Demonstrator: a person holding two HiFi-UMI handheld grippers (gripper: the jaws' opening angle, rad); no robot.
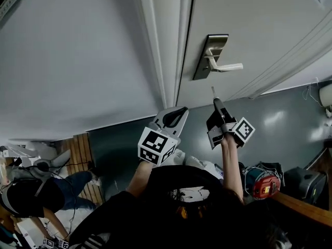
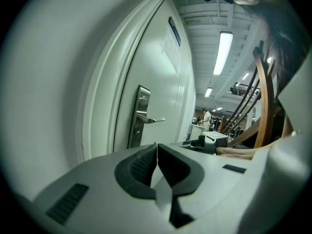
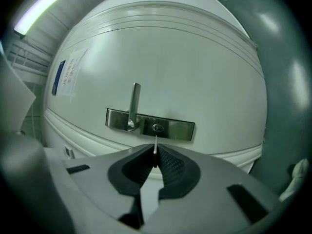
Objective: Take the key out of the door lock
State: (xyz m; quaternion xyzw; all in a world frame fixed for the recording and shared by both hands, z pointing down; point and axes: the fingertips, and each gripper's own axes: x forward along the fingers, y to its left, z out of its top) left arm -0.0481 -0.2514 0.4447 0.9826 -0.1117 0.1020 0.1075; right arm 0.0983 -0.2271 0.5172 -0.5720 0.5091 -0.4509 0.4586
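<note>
Head view: a pale door (image 1: pixel 249 25) carries a metal lock plate (image 1: pixel 210 56), from which a lever handle (image 1: pixel 225 66) juts out toward the door's free side. The door frame (image 1: pixel 163 35) runs just beside the plate on the opposite side, with a plain wall (image 1: pixel 72 51) beyond it. Below the plate, the right tool (image 1: pixel 218 105) points up at the door and pinches the key (image 1: pixel 212 91), whose thin blade sticks out past the fingertips. The blade tip stands near the plate's lower end but apart from it, so the key is out of the lock. The left tool (image 1: pixel 179 113) is held lower than the plate, on the frame side, apart from the door. Grey floor (image 1: pixel 280 123) lies under both tools.

Right gripper view: the ribbed pads of the right tool (image 3: pixel 155 154) are pressed together on the key (image 3: pixel 155 147), seen edge-on as a pale sliver. It is aimed at the keyhole (image 3: pixel 157 127) in the lock plate (image 3: pixel 175 128), and the tip falls just short of it. The handle (image 3: pixel 133 106) stands at the far end of the plate from the keyhole. A paper notice (image 3: pixel 68 77) is fixed to the door farther along on the handle's side.

Left gripper view: the left tool (image 2: pixel 157 146) has its pads pressed together with nothing between them. The lock plate (image 2: pixel 139 116) and handle (image 2: pixel 151 120) show beyond its tips, well apart from it.
</note>
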